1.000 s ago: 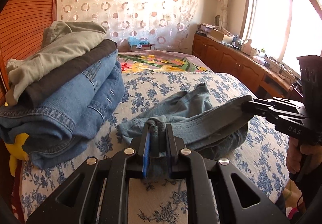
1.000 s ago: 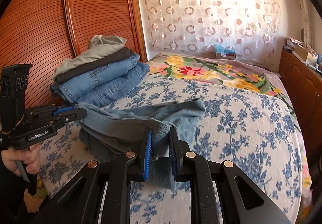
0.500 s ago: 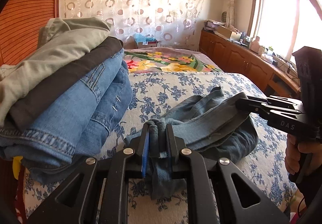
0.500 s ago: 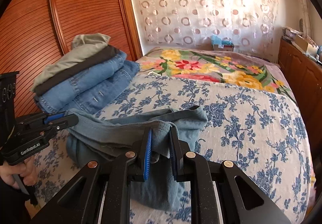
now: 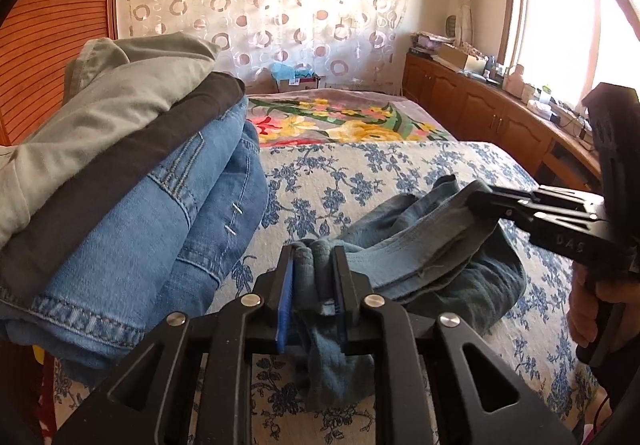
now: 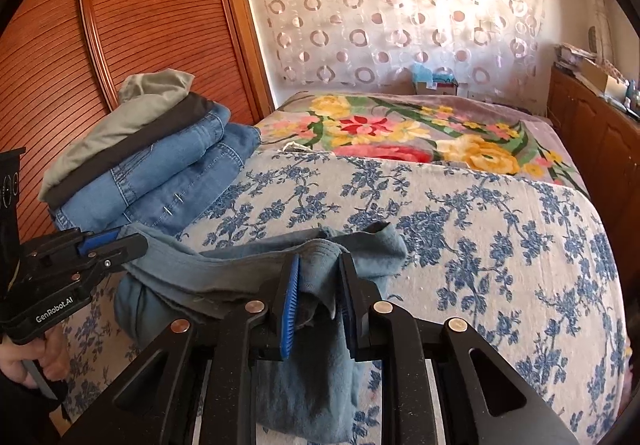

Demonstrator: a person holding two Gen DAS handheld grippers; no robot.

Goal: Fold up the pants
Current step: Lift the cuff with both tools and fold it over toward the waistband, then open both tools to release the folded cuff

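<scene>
Faded blue pants (image 5: 420, 245) lie bunched on the flowered bed cover (image 5: 360, 173), stretched between the two grippers. My left gripper (image 5: 314, 257) has a thick fold of the waist end between its pads; its jaws are opening and the cloth still fills the gap. In the right wrist view the pants (image 6: 224, 269) drape over my right gripper (image 6: 318, 265), whose jaws are also opening with cloth between them. Each gripper shows in the other's view: the right gripper (image 5: 476, 197) at the pants' far end, the left gripper (image 6: 138, 243) at the left.
A stack of folded jeans and trousers (image 5: 140, 185) (image 6: 160, 165) sits on the bed just left of the left gripper. A slatted wooden wardrobe (image 6: 140, 25) stands behind it. Wooden cabinets (image 5: 480, 113) line the right wall. A flowered blanket (image 6: 400, 133) covers the bed's far end.
Both grippers have moved toward the folded stack, which now looms larger on the left. The pants have sunk onto the bed. Both pairs of jaws stand slightly wider.
</scene>
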